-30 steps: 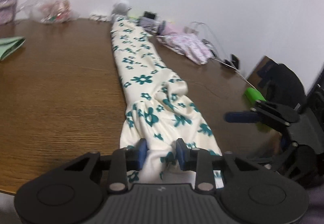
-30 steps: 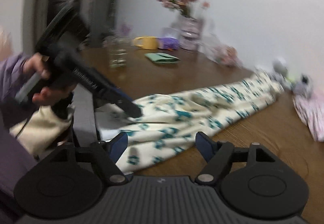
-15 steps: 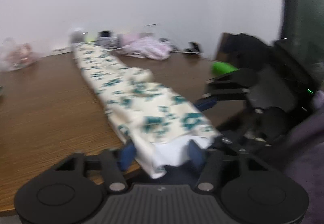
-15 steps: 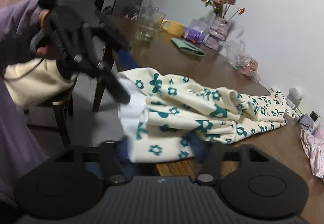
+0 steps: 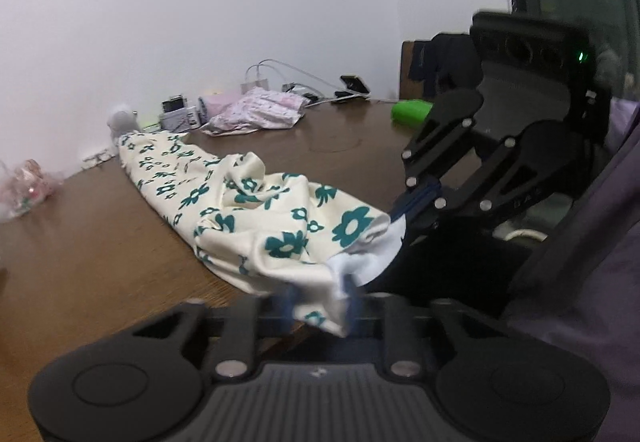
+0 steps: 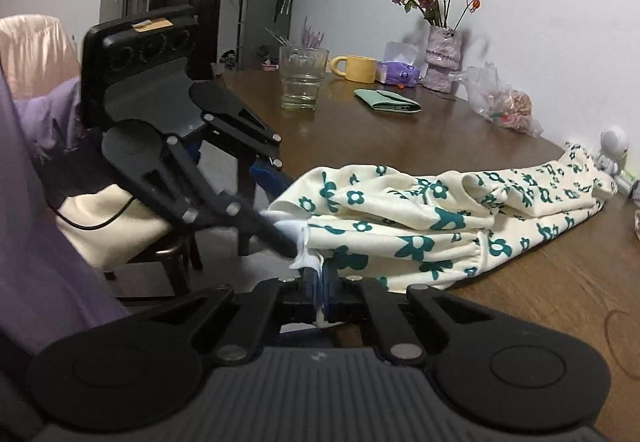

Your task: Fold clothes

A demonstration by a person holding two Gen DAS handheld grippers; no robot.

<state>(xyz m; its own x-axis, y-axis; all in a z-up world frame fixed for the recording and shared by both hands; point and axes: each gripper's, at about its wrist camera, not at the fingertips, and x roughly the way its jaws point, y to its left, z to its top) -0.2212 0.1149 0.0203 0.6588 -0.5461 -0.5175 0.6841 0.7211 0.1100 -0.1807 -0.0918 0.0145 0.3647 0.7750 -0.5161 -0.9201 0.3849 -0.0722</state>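
Pinching the near white-lined hem of the floral garment (image 6: 420, 218), the right gripper (image 6: 320, 282) has its jaws pressed together on the cloth. The left gripper (image 5: 320, 296) clamps the same hem alongside. Beyond both tongs, the garment stretches away across the wooden table (image 6: 400, 138).

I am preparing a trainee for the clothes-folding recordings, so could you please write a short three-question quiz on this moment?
1. True or false: both the left hand-held gripper and the right hand-held gripper are shut on the floral garment.
2. Which lies nearest the yellow mug: (a) the drinking glass, (b) the pink patterned cloth, (c) the green object?
3. Fill in: the garment's far end lies on the wooden ____.

Key: 1 true; 2 a; 3 table.
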